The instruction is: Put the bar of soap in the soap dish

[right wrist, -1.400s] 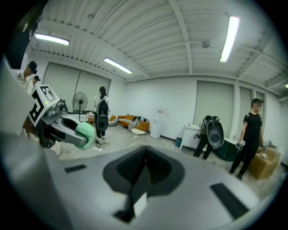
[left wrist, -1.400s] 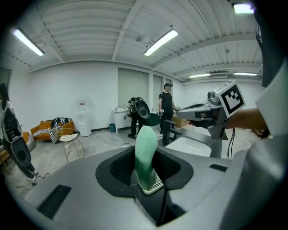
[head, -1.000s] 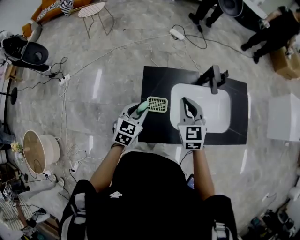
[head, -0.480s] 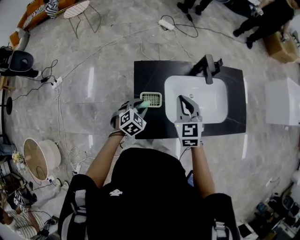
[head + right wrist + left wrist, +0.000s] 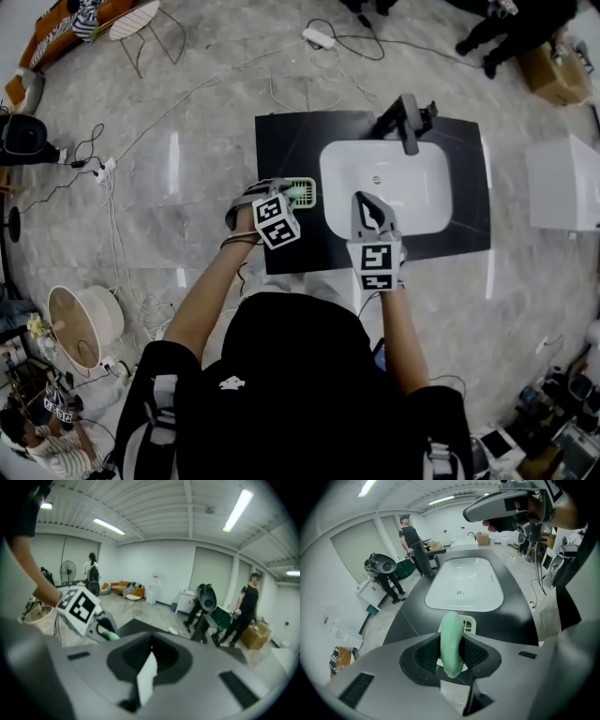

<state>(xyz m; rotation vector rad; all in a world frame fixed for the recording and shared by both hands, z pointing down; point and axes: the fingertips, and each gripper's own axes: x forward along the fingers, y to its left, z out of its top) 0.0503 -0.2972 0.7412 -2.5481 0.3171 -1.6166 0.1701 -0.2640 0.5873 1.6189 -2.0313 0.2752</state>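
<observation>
My left gripper (image 5: 289, 196) has the green soap (image 5: 452, 641) pinched on edge between its pads. It's right above the soap dish (image 5: 470, 622) on the black counter (image 5: 281, 141), just left of the sink (image 5: 384, 183). My right gripper (image 5: 151, 639) is closed up, holding nothing.

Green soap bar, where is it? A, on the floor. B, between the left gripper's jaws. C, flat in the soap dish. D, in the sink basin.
B: the left gripper view shows the soap bar pinched in the left gripper, with the soap dish behind it.
</observation>
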